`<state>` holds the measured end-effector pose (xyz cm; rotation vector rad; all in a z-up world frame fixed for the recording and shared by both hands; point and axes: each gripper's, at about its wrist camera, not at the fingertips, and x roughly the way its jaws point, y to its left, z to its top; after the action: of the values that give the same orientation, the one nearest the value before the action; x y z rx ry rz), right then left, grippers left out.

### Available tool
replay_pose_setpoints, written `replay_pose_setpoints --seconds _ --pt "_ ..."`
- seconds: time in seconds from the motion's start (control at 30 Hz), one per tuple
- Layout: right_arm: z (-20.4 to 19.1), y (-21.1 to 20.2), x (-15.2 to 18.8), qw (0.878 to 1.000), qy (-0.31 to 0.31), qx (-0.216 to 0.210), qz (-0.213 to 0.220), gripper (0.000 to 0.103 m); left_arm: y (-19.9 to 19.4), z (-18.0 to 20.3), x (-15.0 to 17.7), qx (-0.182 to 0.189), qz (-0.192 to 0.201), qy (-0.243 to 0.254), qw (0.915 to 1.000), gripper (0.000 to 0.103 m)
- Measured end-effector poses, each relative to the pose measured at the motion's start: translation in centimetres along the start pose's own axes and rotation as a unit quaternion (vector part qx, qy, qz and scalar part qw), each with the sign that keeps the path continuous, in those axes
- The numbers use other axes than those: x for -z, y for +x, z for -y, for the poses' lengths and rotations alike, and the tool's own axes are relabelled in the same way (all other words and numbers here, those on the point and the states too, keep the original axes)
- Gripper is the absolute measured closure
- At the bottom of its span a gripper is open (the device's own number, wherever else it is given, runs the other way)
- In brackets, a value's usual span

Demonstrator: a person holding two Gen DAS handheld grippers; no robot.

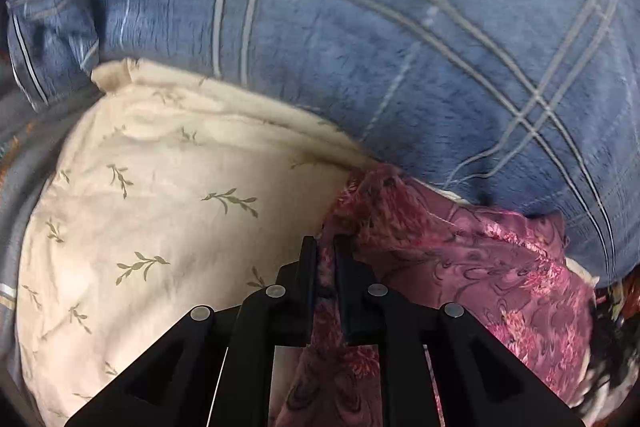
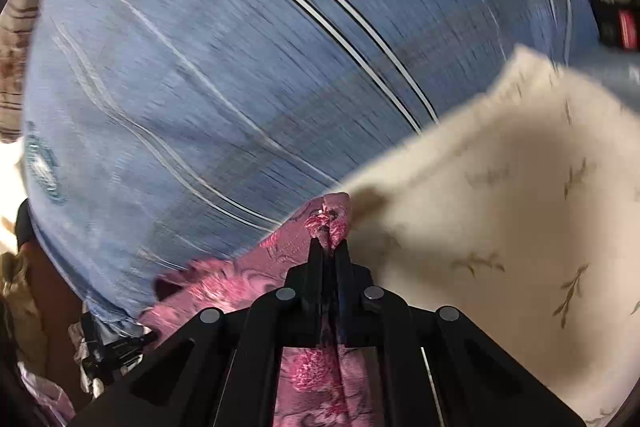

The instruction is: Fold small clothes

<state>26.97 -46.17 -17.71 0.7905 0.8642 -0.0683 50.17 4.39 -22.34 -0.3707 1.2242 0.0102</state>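
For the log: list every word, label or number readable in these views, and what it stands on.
None can be read.
Red tag at the right wrist view's upper right edge: too blurred.
Pale printed mark on the blue plaid blanket: blurred, no letters legible.

A bunched edge of the pink floral garment [image 2: 320,223] is pinched between the closed jaws of the right gripper [image 2: 329,247], with blue plaid bedding [image 2: 200,87] beyond and a cream leaf-print cloth [image 2: 500,227] to their right.

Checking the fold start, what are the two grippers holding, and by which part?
Both hold the pink patterned cloth: left hand-held gripper and right hand-held gripper each pinch a bunched bit of its edge.
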Motion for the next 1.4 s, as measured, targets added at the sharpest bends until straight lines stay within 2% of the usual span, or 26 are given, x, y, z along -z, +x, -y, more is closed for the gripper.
replay_pose_setpoints --seconds 0.1,0.13,0.2,0.27,0.33,0.47,0.57,0.6,0.67,0.7,0.73,0.77,0.8,0.9,0.97,1.03,1.1,1.17,1.2,1.27,1.33,1.4 --pt "0.5 0.9 0.4 1.000 0.013 0.017 -0.015 0.098 0.3 0.1 0.0 0.001 -0.011 -0.002 0.9999 0.089" --pt "0.6 0.5 0.4 1.000 0.018 0.022 -0.011 0.095 0.2 0.0 0.0 0.006 -0.014 -0.005 0.9999 0.089" --pt "0.0 -1.1 0.5 0.999 0.008 0.041 0.002 0.089 -1.4 -0.6 0.4 0.029 -0.011 -0.013 0.9994 0.089" --pt "-1.3 -3.1 1.1 0.999 -0.022 0.045 0.013 0.089 -3.6 -1.4 1.3 0.047 -0.001 -0.009 0.9989 0.088" --pt "-3.2 -5.4 1.9 0.998 -0.064 0.018 0.022 0.088 -6.2 -1.1 3.2 0.057 0.016 0.024 0.9979 0.082" --pt "-6.7 -8.4 6.3 0.989 -0.144 -0.026 0.021 0.085 -10.2 -0.4 8.3 0.077 0.037 0.080 0.9931 0.063" --pt "-6.9 -7.9 9.2 0.985 -0.172 -0.023 -0.002 0.078 -10.8 0.2 12.3 0.076 0.031 0.115 0.9900 0.060" --pt "-7.1 -7.1 10.1 0.984 -0.179 -0.010 -0.015 0.078 -9.8 0.6 13.5 0.056 0.028 0.123 0.9904 0.060" --pt "-6.3 -5.1 12.2 0.978 -0.197 0.043 -0.052 0.081 -8.3 0.2 13.9 0.031 0.012 0.119 0.9923 0.060" --pt "-6.7 -5.1 12.9 0.975 -0.214 0.047 -0.032 0.081 -7.2 0.2 14.2 0.027 0.004 0.117 0.9928 0.060" --pt "-6.9 -5.5 13.2 0.973 -0.224 0.052 -0.024 0.081 -7.3 0.3 14.2 0.027 0.014 0.114 0.9930 0.060" --pt "-7.4 -6.2 13.3 0.971 -0.227 0.069 -0.030 0.081 -7.7 0.4 14.1 0.026 0.015 0.109 0.9936 0.060" --pt "-7.7 -7.1 13.4 0.973 -0.220 0.063 -0.027 0.078 -8.3 0.5 14.1 0.029 0.009 0.102 0.9943 0.060" --pt "-7.9 -10.2 14.4 0.974 -0.224 0.032 -0.004 0.078 -11.1 0.1 14.6 0.076 0.013 0.087 0.9932 0.058" --pt "-7.0 -11.4 15.6 0.974 -0.224 0.030 0.001 0.069 -11.9 -0.5 15.6 0.087 0.021 0.077 0.9930 0.044" --pt "-5.5 -10.8 17.0 0.974 -0.220 0.047 -0.013 0.065 -11.4 -2.0 16.7 0.094 0.006 0.060 0.9938 0.042" --pt "-4.4 -9.2 18.0 0.974 -0.219 0.056 -0.029 0.064 -9.6 -2.7 18.1 0.082 -0.017 0.052 0.9951 0.043" --pt "-4.6 -9.6 19.0 0.967 -0.246 0.064 0.001 0.064 -9.9 -2.1 18.8 0.064 0.017 0.082 0.9944 0.042" --pt "-5.3 -9.3 19.3 0.961 -0.264 0.086 0.002 0.064 -10.0 -1.6 19.0 0.047 0.015 0.094 0.9943 0.042" --pt "-7.0 -9.2 19.6 0.952 -0.281 0.121 -0.002 0.064 -10.5 -1.5 19.1 0.044 0.005 0.095 0.9944 0.042" --pt "-8.1 -9.5 19.7 0.955 -0.279 0.101 0.000 0.063 -11.6 -2.5 18.7 0.073 -0.006 0.069 0.9949 0.042" --pt "-9.7 -10.2 20.1 0.961 -0.272 0.054 0.006 0.063 -12.6 -4.5 18.2 0.119 -0.021 0.018 0.9925 0.042"
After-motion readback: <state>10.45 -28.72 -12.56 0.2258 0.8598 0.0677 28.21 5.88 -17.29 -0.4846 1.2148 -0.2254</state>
